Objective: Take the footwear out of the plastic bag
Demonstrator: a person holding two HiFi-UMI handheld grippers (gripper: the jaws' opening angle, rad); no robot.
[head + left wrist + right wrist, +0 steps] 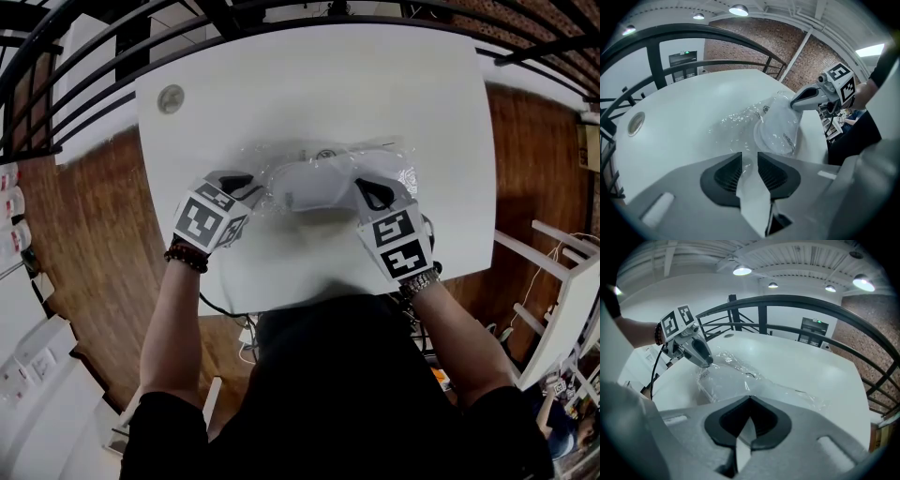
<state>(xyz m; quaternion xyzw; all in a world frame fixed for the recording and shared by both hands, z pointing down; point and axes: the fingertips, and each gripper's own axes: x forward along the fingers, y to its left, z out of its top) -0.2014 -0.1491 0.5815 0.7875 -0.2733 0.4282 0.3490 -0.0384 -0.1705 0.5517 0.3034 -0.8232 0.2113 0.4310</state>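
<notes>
A clear plastic bag (398,169) lies in the middle of the white table (300,84), with white footwear (314,187) inside it. My right gripper (361,187) is shut on the bag's right end. Seen from the left gripper view, it (792,105) pinches the film and holds the footwear (778,129) tilted up. My left gripper (251,185) sits at the bag's left end. Its jaws (749,161) stand apart with a gap, and crinkled film (736,119) reaches in between them. The right gripper view shows its own jaws (750,399) meeting at the tip over the bag (787,392).
A round cap (171,98) is set in the table's far left corner. A black railing (84,56) curves round the table's far side. Wood floor (84,234) lies to both sides, and white shelving (562,300) stands at the right.
</notes>
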